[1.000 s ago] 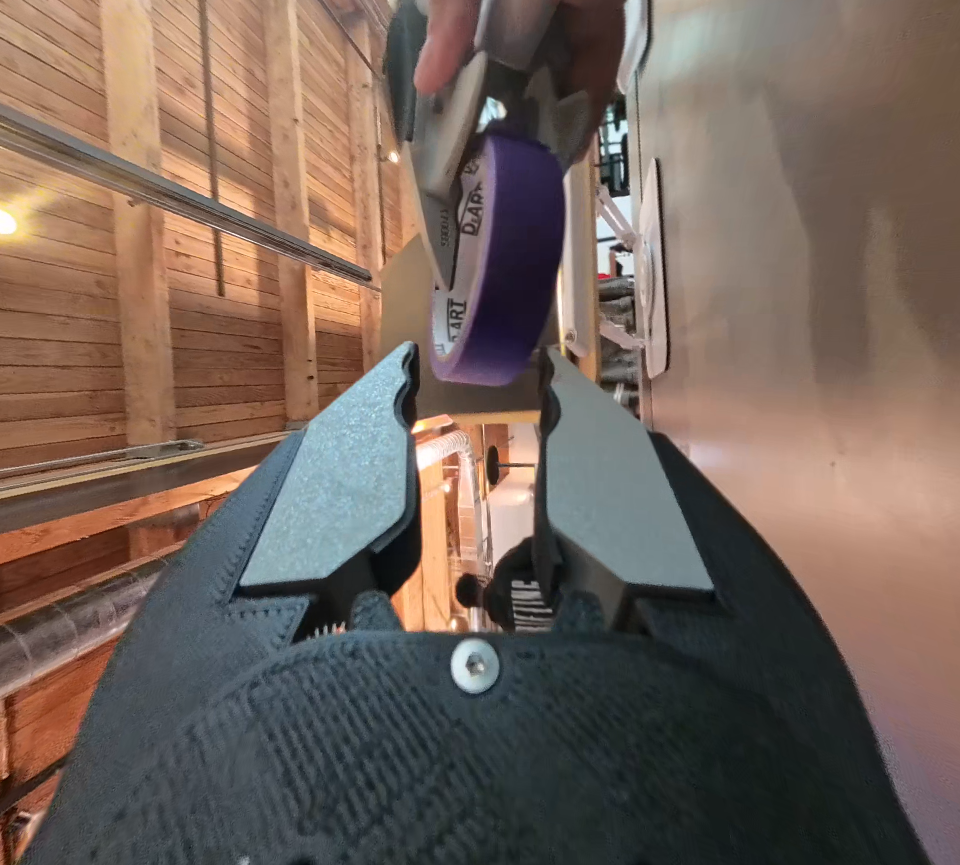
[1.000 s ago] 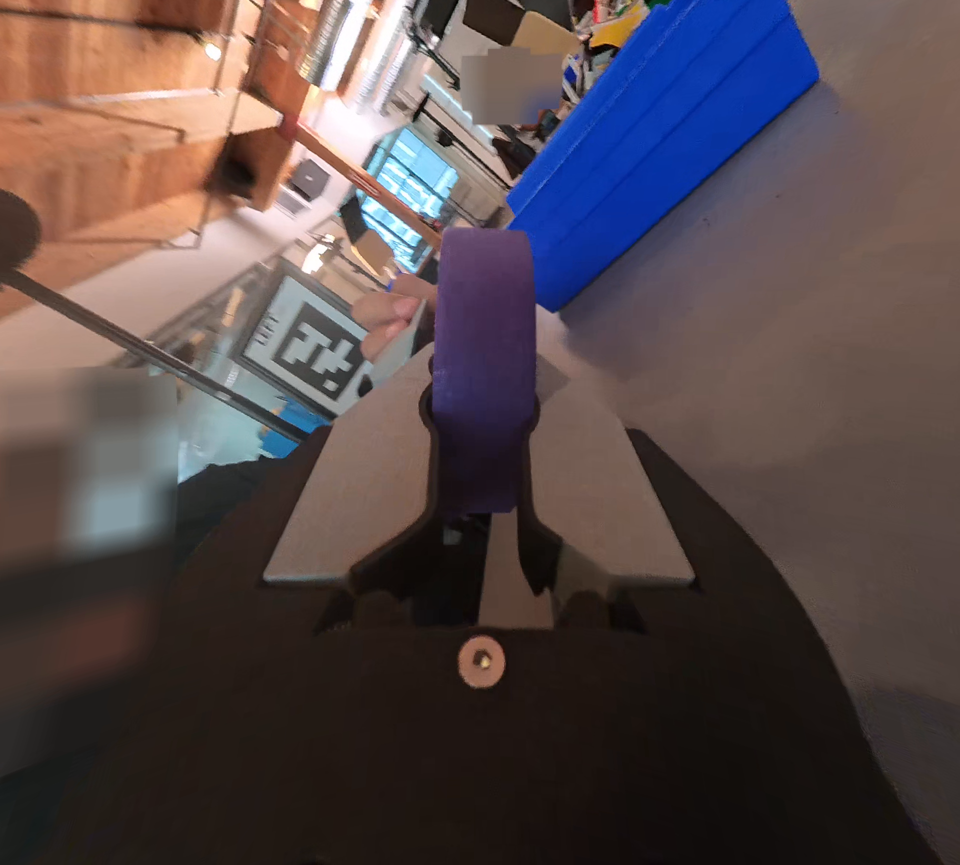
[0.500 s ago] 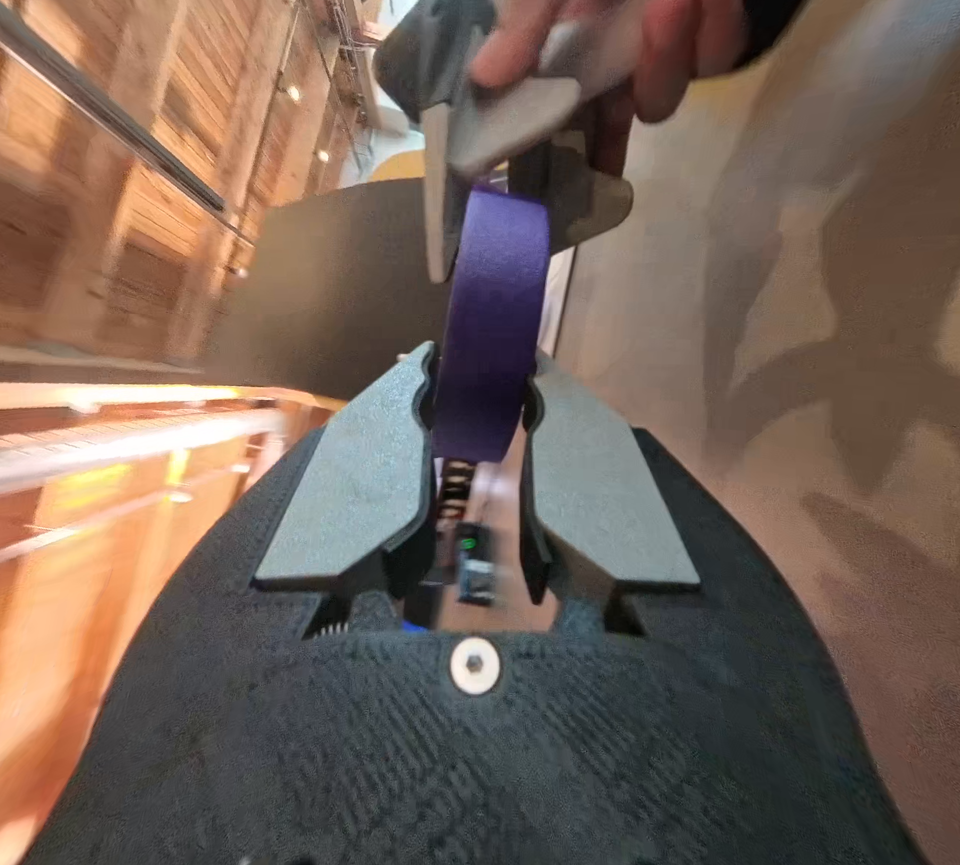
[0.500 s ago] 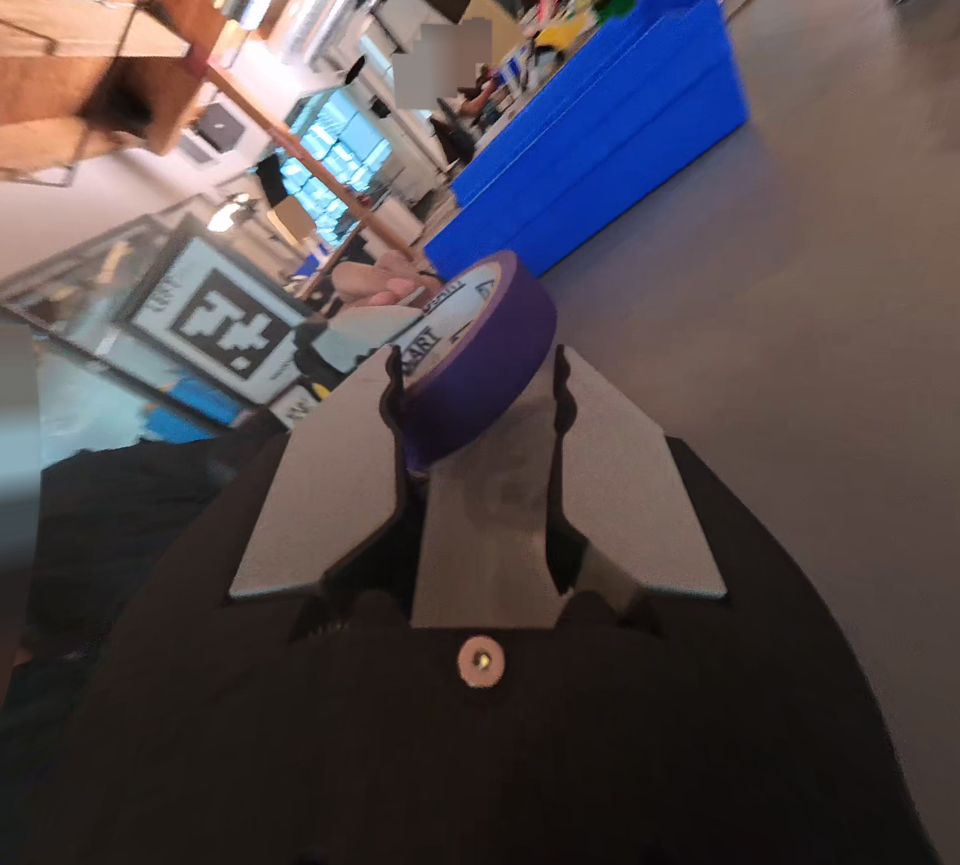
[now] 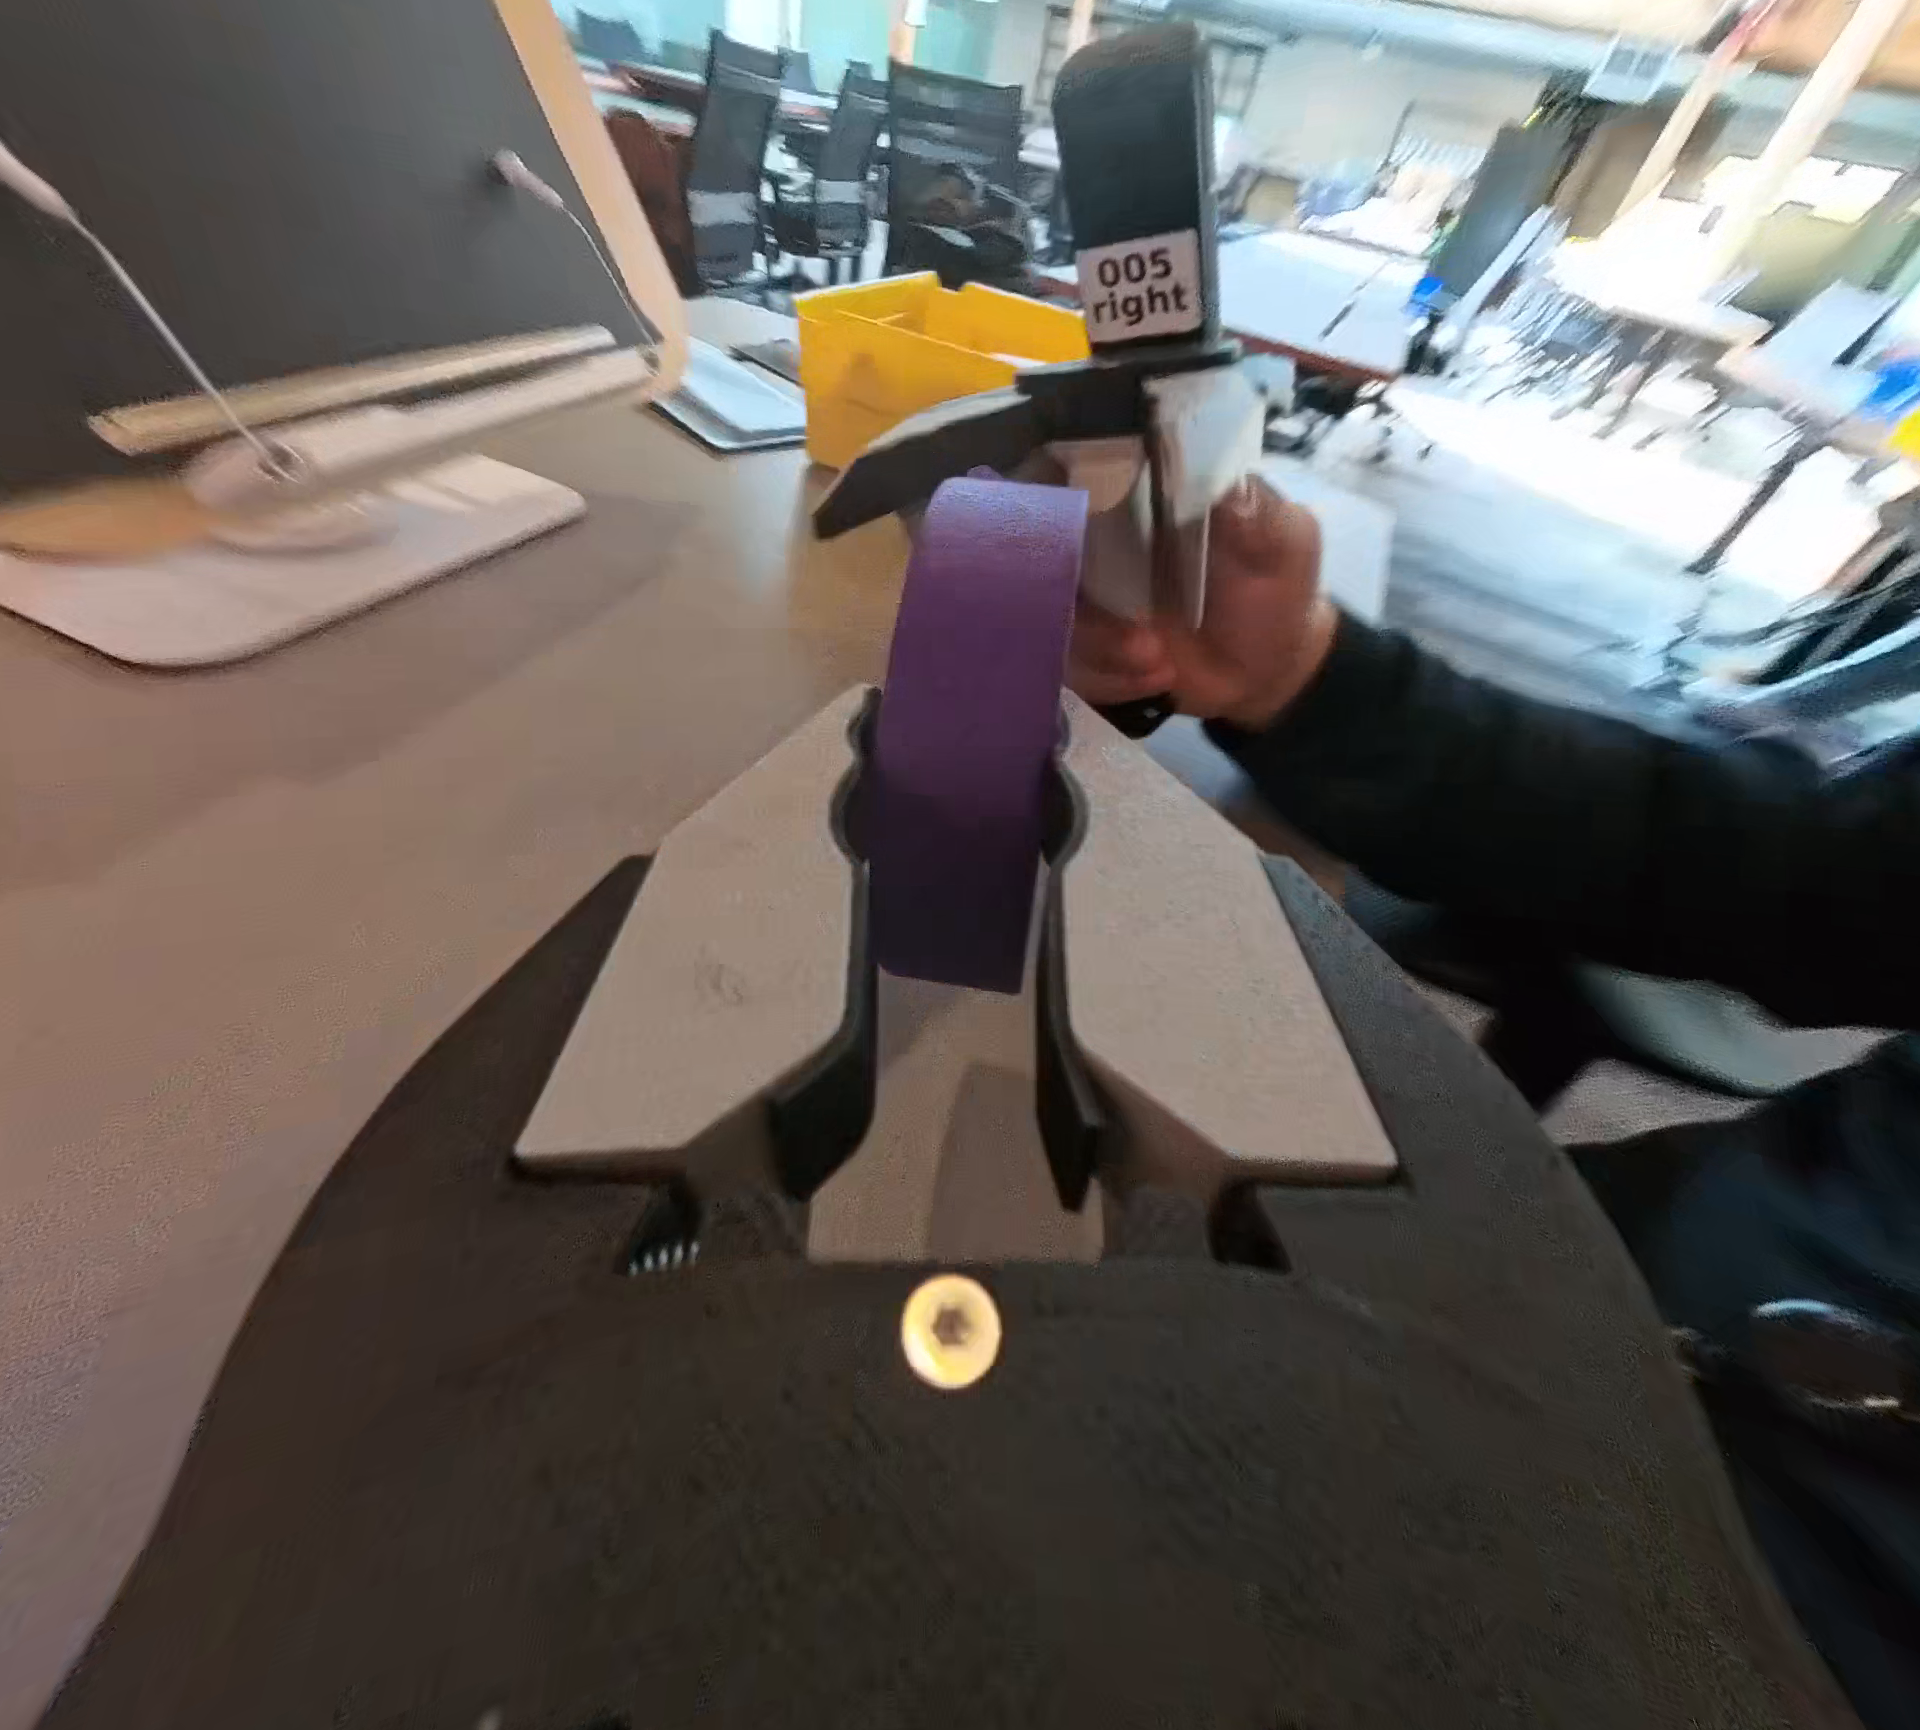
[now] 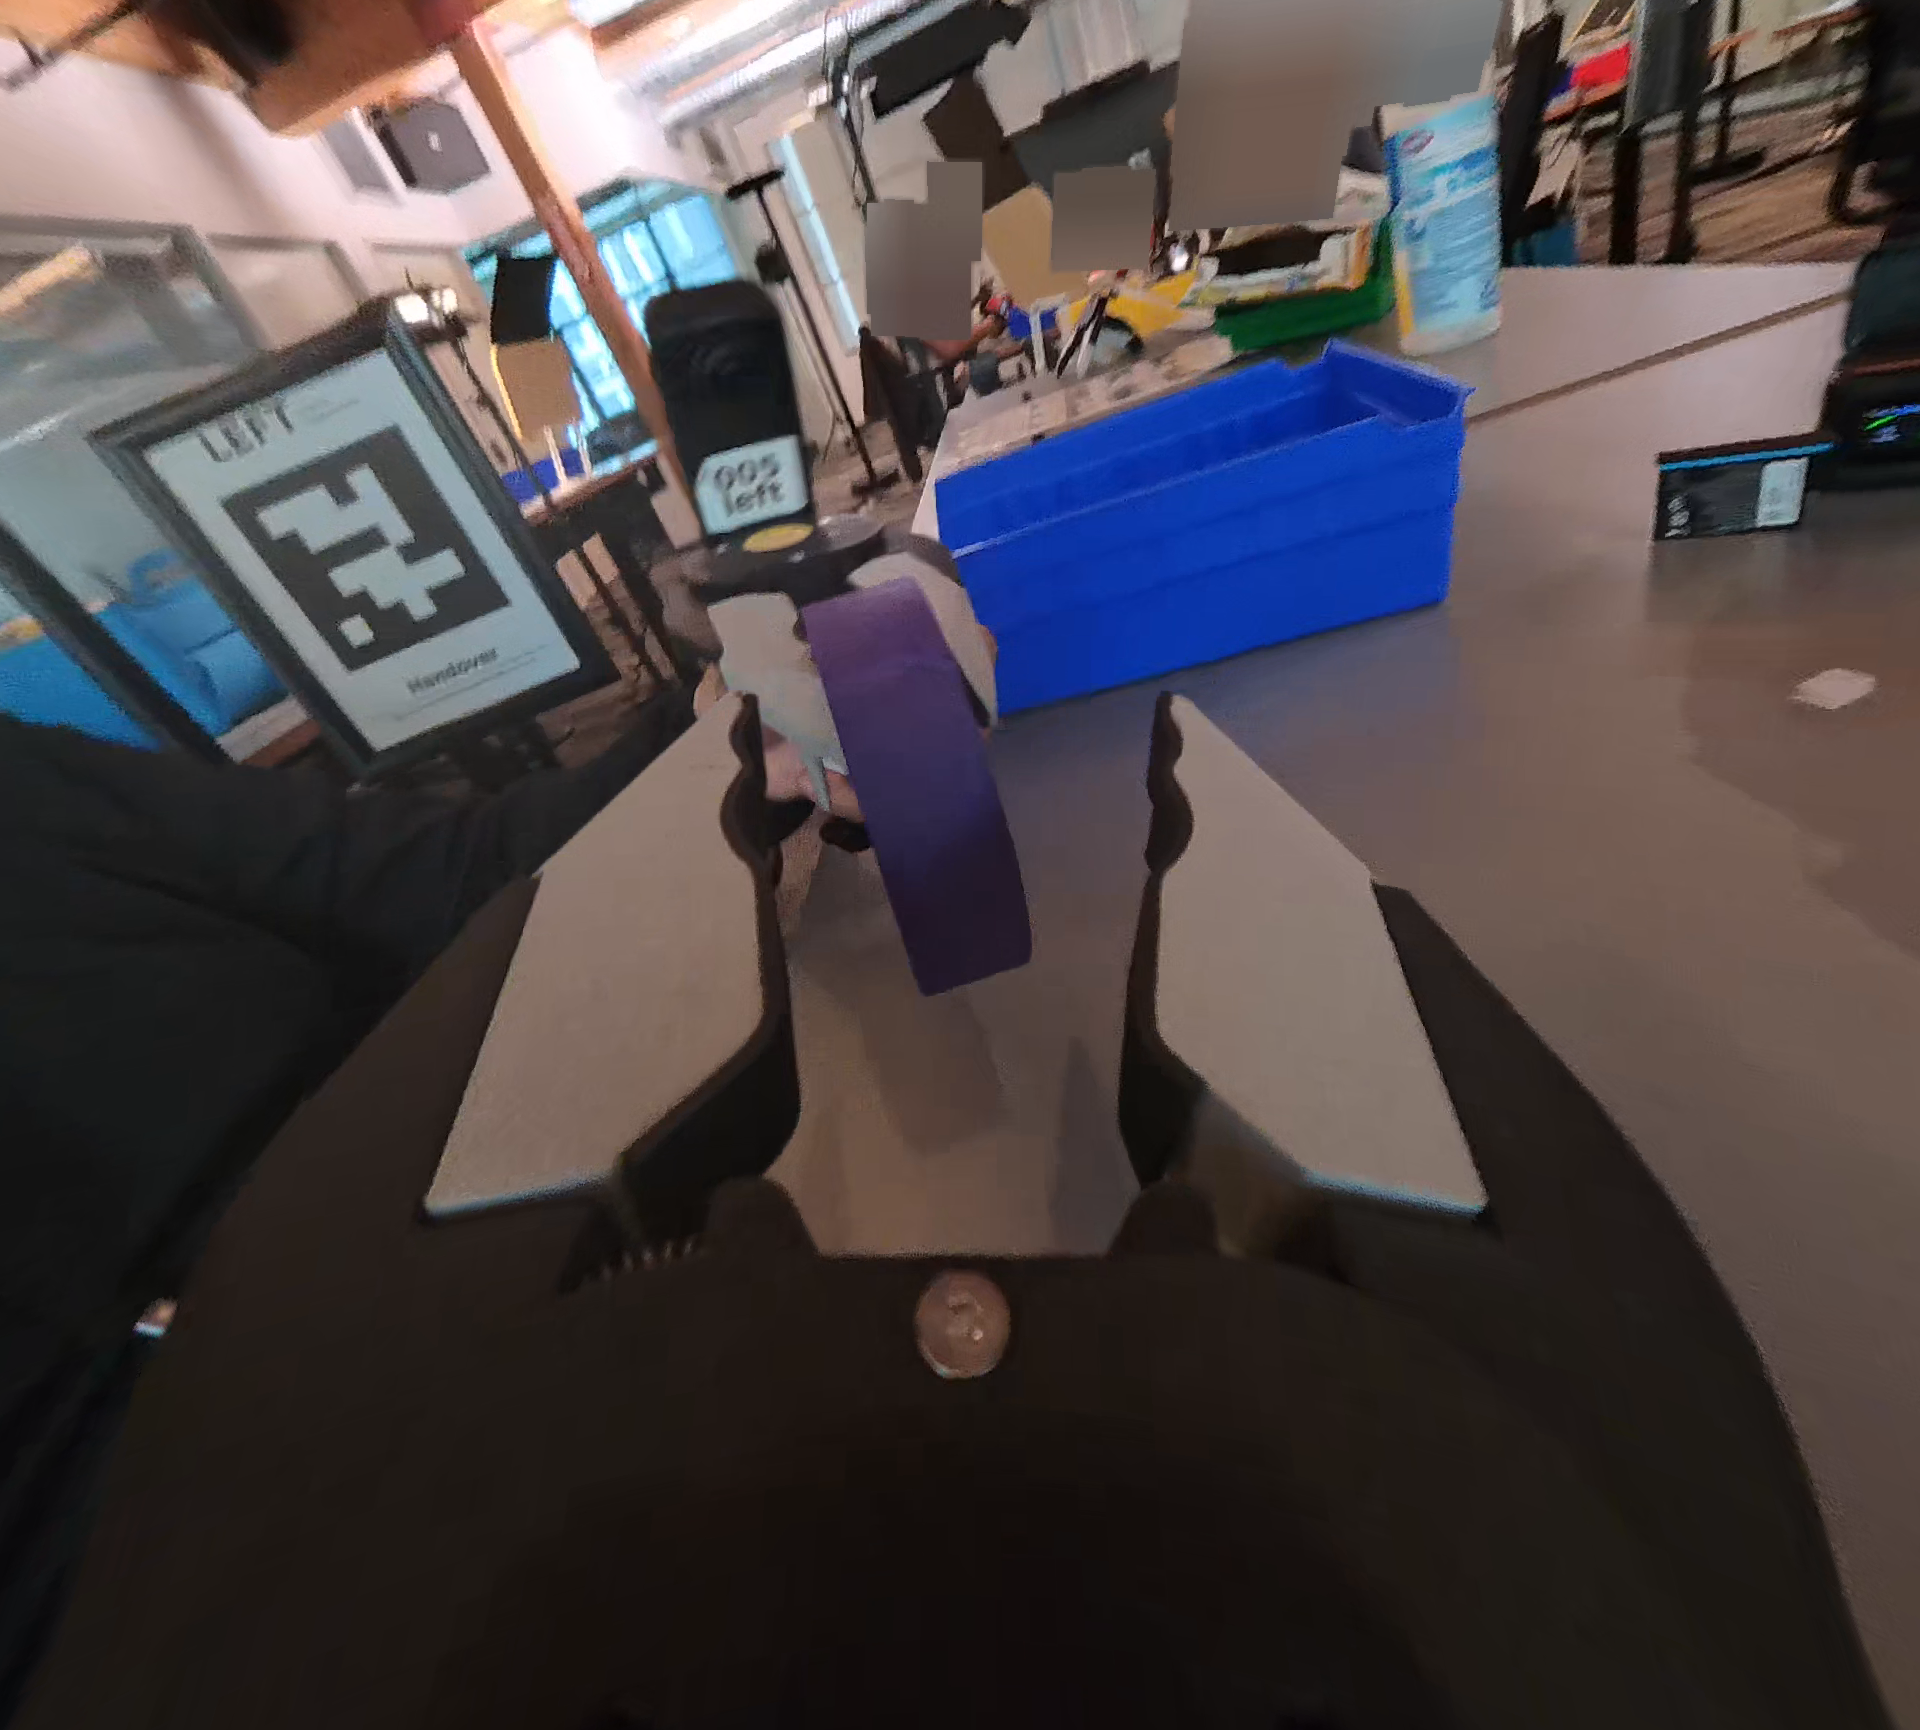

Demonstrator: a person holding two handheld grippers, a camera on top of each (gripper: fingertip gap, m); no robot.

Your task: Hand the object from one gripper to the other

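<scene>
A purple tape roll [image 5: 977,641] stands on edge between the jaws of my left gripper [image 5: 961,724], which is shut on its lower part. In the right wrist view the roll [image 6: 920,807] hangs between the spread fingers of my right gripper [image 6: 954,714], which is open and does not touch it. The left gripper [image 6: 862,641] holds the roll from the far side. In the left wrist view the right gripper [image 5: 1003,537] is open just beyond the roll, held by a hand [image 5: 1236,631] in a dark sleeve.
A grey table [image 6: 1558,849] lies below. On it are a blue bin [image 6: 1195,517], a yellow bin [image 5: 914,361], a dark screen on a white stand [image 5: 260,122], a small black box [image 6: 1735,496] and a wipes canister [image 6: 1444,226]. A framed marker sign [image 6: 353,558] stands at the left. About 4 centimeters separates my left fingertips from my right.
My left gripper closed on the tape roll. My right gripper opened and let go of it. Both grippers swung from a tilted pose to level.
</scene>
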